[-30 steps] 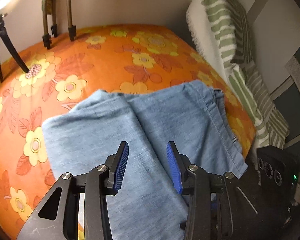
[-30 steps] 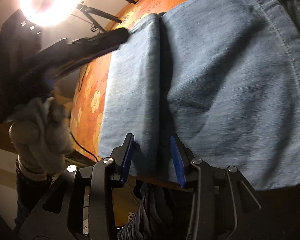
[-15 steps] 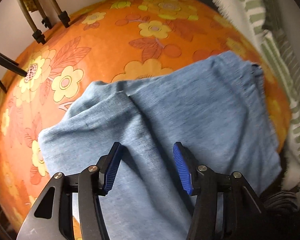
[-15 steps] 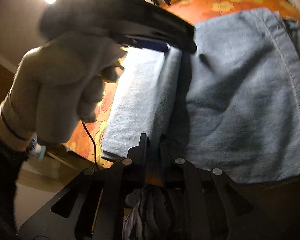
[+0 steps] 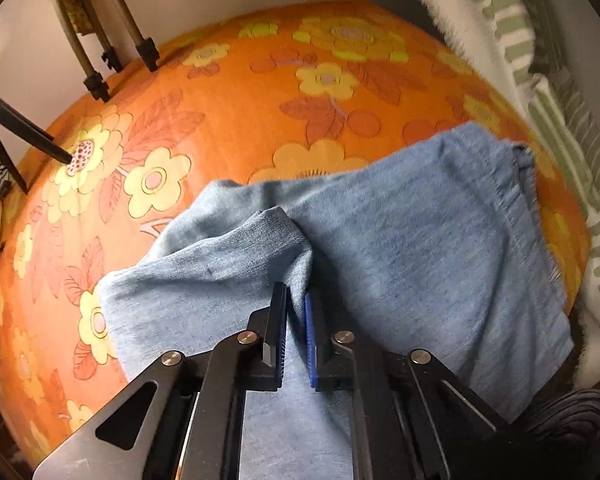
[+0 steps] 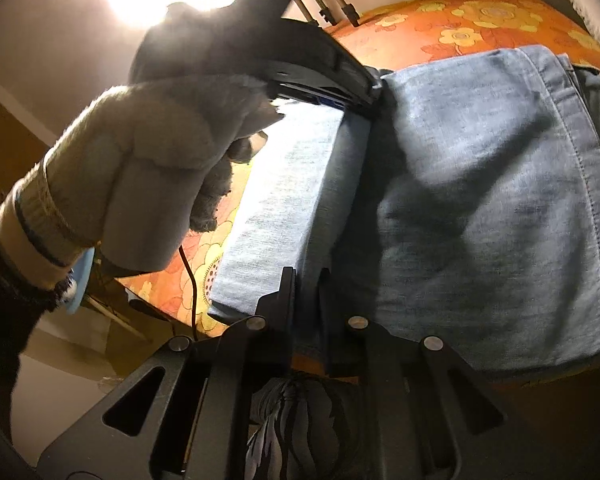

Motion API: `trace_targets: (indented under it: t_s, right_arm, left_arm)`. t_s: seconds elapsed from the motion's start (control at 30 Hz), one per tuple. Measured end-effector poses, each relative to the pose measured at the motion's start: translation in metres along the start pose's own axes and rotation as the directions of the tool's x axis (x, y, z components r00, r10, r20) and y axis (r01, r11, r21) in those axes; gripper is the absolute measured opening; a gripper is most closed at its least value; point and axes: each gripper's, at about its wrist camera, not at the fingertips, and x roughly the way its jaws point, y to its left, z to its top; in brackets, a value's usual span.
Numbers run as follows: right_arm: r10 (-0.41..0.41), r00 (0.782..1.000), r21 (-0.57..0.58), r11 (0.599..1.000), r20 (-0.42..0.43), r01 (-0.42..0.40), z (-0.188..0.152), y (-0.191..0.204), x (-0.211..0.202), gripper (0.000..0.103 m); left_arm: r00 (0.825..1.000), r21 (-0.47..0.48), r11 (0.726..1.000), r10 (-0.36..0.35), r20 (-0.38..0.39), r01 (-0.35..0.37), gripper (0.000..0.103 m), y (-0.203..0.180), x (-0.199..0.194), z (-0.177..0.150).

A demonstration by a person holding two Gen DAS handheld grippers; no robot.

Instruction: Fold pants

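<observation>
Both grippers, left (image 5: 296,320) and right (image 6: 306,292), pinch the central ridge of the light-blue denim pants (image 5: 400,248) lying part-folded on the orange floral tablecloth (image 5: 260,92); final fold apparently remains.

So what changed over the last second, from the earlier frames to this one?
Both grippers closed on the pants. The left gripper, open above the denim a second ago, now pinches a raised fold at the middle crease. The right gripper, open at the near edge before, had clamped the same crease half a second ago and holds it now. The orange floral cloth and the tripod legs stayed as they were.
</observation>
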Motion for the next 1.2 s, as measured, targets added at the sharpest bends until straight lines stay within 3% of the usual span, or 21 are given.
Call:
trace_targets:
  t_s: [0.2,0.37,0.43,0.53,0.63,0.83,0.93,1.13,1.2]
  right_arm:
    - [0.004,1.0,0.01,1.0,0.0,-0.004,0.001,-0.002,0.001,0.01]
    - [-0.012,1.0,0.008,1.0,-0.003,0.012,0.001,-0.003,-0.001,0.01]
    - [-0.022,1.0,-0.004,1.0,-0.006,0.022,0.0,0.0,0.001,0.01]
    - [-0.014,1.0,-0.009,1.0,-0.001,0.014,0.001,0.004,0.001,0.01]
    - [-0.006,1.0,-0.033,0.999,0.023,0.007,0.0,0.011,-0.003,0.01]
    - [-0.02,0.999,-0.068,0.997,0.029,0.022,-0.004,0.019,-0.001,0.01]
    - [-0.027,0.999,-0.068,0.997,0.029,0.029,-0.004,0.018,-0.001,0.01]
    - [-0.037,0.999,-0.034,0.999,0.007,0.037,-0.004,0.009,0.002,0.013]
    - [-0.058,0.998,-0.021,0.998,-0.009,0.058,-0.003,0.004,0.006,0.022]
  left_arm:
    - [0.993,-0.075,0.993,-0.083,0.085,0.09,0.004,0.013,-0.018,0.001]
    - [0.995,-0.067,0.994,-0.085,0.06,0.089,0.004,0.012,-0.013,0.002]
    - [0.997,-0.072,0.995,-0.059,0.053,0.063,0.007,0.009,-0.01,0.002]
    - [1.0,-0.043,0.999,-0.016,0.01,0.017,0.022,0.0,-0.005,0.002]
    - [0.999,0.018,0.999,0.037,-0.032,-0.037,0.025,-0.008,0.0,0.002]
    - [0.992,0.036,0.994,0.102,-0.076,-0.099,0.028,-0.003,0.015,0.001]
    - [0.993,0.061,0.993,0.103,-0.049,-0.1,0.011,-0.002,0.016,-0.002]
    - [1.0,-0.009,1.0,0.022,0.02,-0.022,0.005,0.011,0.004,-0.006]
    - [0.999,-0.037,0.999,0.003,0.038,-0.001,0.005,0.016,0.0,-0.006]
